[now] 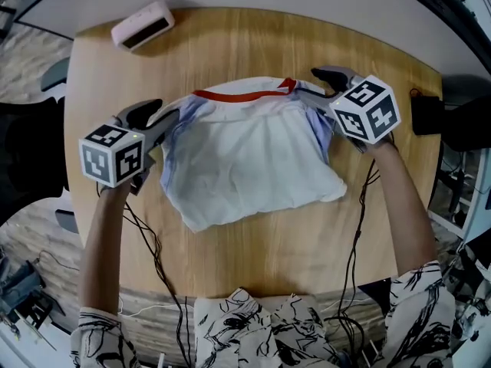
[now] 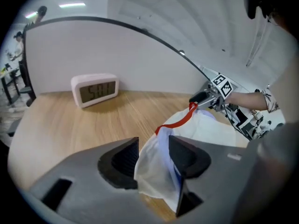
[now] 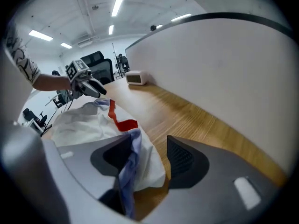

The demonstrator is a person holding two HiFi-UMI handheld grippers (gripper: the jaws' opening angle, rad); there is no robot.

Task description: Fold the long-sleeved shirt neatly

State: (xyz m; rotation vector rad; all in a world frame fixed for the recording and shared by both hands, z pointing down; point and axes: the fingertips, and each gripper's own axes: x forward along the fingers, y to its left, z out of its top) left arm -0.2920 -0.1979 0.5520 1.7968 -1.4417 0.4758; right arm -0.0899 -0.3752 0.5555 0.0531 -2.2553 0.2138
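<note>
A digital clock (image 1: pixel 143 24) stands at the far left of the wooden table (image 1: pixel 253 251), black cables (image 1: pixel 354 251) crossing its near side

White black-printed top (image 1: pixel 253 330), grey hand-held grippers (image 1: pixel 170 115) (image 1: pixel 311 83)

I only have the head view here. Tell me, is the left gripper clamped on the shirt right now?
Observer: No. In the left gripper view, the left gripper has its jaws apart, and a fold of the shirt hangs loose between them.
Operator: And the right one?
Observer: The right gripper is open too. In its own view the shirt's bluish edge lies against one jaw, and bare table shows in front of the other.
</note>
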